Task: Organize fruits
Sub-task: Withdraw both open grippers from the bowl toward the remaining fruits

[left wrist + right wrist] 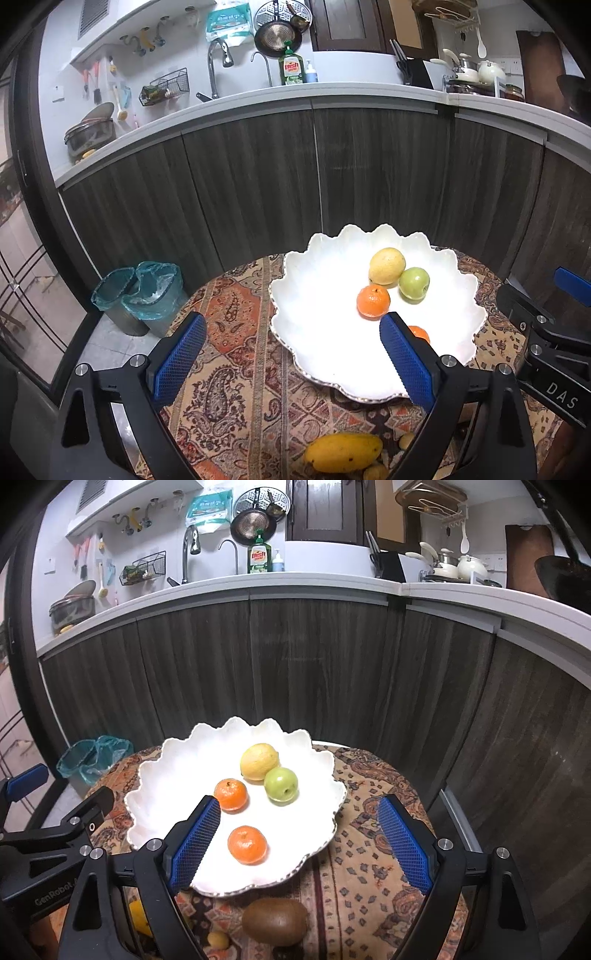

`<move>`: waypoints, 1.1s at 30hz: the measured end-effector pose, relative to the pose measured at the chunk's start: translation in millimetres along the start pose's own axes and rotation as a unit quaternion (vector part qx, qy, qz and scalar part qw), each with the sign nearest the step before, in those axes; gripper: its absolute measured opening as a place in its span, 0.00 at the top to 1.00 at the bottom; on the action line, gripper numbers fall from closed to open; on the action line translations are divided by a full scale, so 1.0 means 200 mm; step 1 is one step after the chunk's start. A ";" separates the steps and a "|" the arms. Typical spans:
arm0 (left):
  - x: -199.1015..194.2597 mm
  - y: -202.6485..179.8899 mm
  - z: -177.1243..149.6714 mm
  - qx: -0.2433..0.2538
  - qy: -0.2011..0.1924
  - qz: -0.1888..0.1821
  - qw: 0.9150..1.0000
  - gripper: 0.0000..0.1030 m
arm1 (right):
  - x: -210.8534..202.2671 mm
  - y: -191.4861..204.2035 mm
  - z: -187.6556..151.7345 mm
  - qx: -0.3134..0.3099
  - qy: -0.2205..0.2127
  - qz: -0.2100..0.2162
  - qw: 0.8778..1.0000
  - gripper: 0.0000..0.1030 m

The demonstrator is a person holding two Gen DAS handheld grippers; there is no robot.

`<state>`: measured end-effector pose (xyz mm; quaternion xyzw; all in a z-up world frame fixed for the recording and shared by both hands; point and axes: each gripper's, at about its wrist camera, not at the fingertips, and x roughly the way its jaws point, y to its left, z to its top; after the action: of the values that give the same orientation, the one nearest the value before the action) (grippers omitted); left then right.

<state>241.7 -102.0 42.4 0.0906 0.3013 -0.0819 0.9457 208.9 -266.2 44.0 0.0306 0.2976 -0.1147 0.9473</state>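
Observation:
A white scalloped bowl [295, 280] [177, 775] stands on the patterned tablecloth. It holds a lemon [386, 266] [259, 761], a green apple [414, 283] [281, 785] and two tangerines [231, 794] [247, 844]. My left gripper [293, 325] hovers open and empty over the bowl's left rim, its right finger hiding most of the nearer tangerine [421, 332]. My right gripper [299, 806] stands open and empty above the bowl's near right side. In front of the bowl lie a mango [343, 452], a kiwi [275, 921] and small yellow fruits [218, 939].
The round table ends just past the bowl, facing dark wood cabinets [258, 184] under a white counter. Two lined bins [144, 295] stand on the floor at the left. Each gripper shows at the edge of the other's view.

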 end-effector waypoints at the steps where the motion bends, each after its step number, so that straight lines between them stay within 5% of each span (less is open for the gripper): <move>1: -0.01 0.00 -0.01 0.000 0.000 0.000 1.000 0.07 | -0.01 0.00 -0.01 -0.001 0.000 -0.001 1.000 0.14; 33: -0.14 0.00 -0.40 0.003 0.030 -0.007 1.000 0.07 | -0.15 -0.03 -0.36 -0.006 0.035 -0.007 0.999 0.14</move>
<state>174.9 -82.0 -6.0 0.0932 0.3301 -0.0868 0.9353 143.8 -256.2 2.5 0.0269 0.3314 -0.1190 0.9356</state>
